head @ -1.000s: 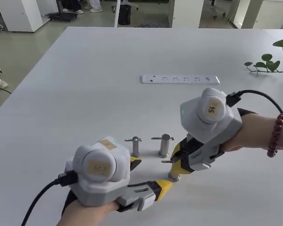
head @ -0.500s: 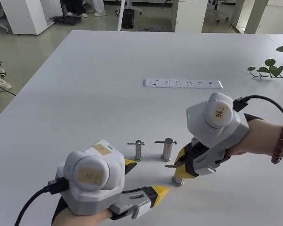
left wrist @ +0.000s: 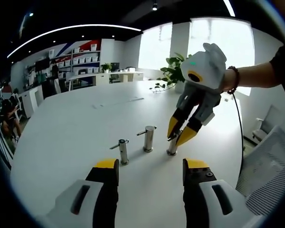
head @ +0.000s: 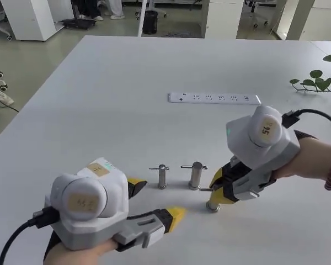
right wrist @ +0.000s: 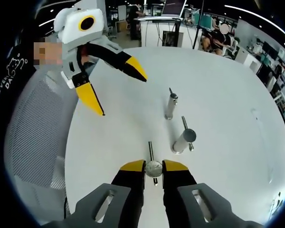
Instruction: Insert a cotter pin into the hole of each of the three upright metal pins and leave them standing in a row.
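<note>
Your right claw (head: 216,192) is clamped on the third metal pin (right wrist: 153,167), low centre of the right gripper view, and its cotter pin (right wrist: 151,151) looks to be through. The middle pin (head: 195,175) and leftmost pin (head: 162,176) stand cottered. Your left claw (left wrist: 150,165) gapes empty. What's left, I judge, is releasing the third pin in line.

A long white power strip (head: 214,98) lies flat across the far middle of the white tabletop (head: 127,99), well apart from everything nearer. A leafy green plant sprig (head: 319,80) trails onto the tabletop's far right edge. Beyond the far left corner, a white cabinet (head: 23,16) stands on the grey floor (head: 38,55).
</note>
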A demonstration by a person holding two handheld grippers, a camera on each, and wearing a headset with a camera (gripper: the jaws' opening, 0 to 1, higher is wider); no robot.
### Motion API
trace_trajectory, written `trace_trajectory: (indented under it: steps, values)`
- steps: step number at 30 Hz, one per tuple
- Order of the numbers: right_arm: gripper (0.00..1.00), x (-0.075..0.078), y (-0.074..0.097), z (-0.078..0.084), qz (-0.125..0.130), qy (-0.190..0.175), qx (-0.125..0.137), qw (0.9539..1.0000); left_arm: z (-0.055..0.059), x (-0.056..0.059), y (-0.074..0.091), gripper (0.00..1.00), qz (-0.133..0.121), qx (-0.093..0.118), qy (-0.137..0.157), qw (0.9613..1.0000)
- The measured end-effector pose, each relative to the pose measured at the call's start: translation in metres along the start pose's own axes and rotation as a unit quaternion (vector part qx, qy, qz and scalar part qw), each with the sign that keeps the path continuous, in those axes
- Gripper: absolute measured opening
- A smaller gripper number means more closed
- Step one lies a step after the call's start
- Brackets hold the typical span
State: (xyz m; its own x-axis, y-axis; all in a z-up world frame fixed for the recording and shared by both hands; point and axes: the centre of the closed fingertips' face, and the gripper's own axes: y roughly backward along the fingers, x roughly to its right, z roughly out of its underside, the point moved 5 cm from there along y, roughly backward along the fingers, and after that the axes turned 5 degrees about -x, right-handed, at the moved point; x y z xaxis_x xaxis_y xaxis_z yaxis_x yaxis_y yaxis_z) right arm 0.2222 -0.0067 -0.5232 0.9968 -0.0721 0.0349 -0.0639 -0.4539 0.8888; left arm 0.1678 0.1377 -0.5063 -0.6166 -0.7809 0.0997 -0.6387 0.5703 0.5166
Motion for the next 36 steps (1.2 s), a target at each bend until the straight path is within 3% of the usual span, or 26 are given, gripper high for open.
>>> trace_trajectory:
  steps: [10, 36]
  values:
    - [0.08, 0.016, 0.009, 0.011, 0.021, -0.009, -0.002, 0.9997, -0.006, -0.003, 0.008, 0.55, -0.010, 0.008, -0.027, 0.9995]
    - [0.08, 0.042, 0.011, 0.026, 0.023, -0.009, -0.018, 0.9995, -0.002, -0.009, 0.010, 0.58, -0.005, 0.011, -0.015, 0.9998]
